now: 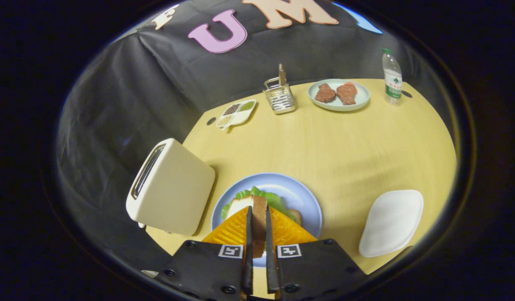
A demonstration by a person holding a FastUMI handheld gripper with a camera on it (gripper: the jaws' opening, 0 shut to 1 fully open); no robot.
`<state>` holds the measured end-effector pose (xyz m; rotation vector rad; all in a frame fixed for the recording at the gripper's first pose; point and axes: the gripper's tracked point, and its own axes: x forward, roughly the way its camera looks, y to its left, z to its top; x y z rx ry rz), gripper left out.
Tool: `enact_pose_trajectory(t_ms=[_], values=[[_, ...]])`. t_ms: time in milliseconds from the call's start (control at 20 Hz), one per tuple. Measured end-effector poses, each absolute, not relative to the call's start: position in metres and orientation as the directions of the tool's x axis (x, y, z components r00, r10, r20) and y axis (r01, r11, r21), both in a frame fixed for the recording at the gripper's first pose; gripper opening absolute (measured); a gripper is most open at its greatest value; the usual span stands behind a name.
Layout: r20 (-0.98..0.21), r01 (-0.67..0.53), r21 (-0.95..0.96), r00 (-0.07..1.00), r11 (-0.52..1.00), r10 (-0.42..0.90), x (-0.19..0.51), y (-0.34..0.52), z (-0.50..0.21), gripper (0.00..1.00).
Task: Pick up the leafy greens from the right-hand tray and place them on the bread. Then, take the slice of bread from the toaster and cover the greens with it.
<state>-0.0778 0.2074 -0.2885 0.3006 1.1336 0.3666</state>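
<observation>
"Where's the bread?"

"My gripper point(258, 217) has the bread slice point(258, 211) squeezed on edge between both fingers, right over the leafy greens point(270, 198) on the blue plate point(297, 194)."

"Is it hard to hold?"

"I think it's light, soft and crumbly, so I pinch the crust gently."

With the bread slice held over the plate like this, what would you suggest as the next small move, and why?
Probably lower the hand-held gripper a little and then open it. Its fingers are shut on the bread slice, held on edge just above the leafy greens and the lower bread on the blue plate, so the slice looks placed to cover them.
</observation>
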Motion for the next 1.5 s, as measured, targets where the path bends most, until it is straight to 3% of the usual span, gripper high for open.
enact_pose_trajectory(t_ms=[350, 700, 1000, 1500], values=[[-0.846, -0.158, 0.349, 0.372, 0.924, 0.383, -0.080, 0.186, -0.310, 0.30], [-0.814, -0.206, 0.351, 0.416, 0.913, 0.406, -0.079, 0.187, -0.298, 1.00], [-0.739, -0.255, 0.334, 0.527, 0.907, 0.420, -0.074, 0.177, -0.248, 1.00], [-0.539, -0.231, 0.222, 0.781, 0.947, 0.317, -0.056, 0.113, -0.113, 1.00]])
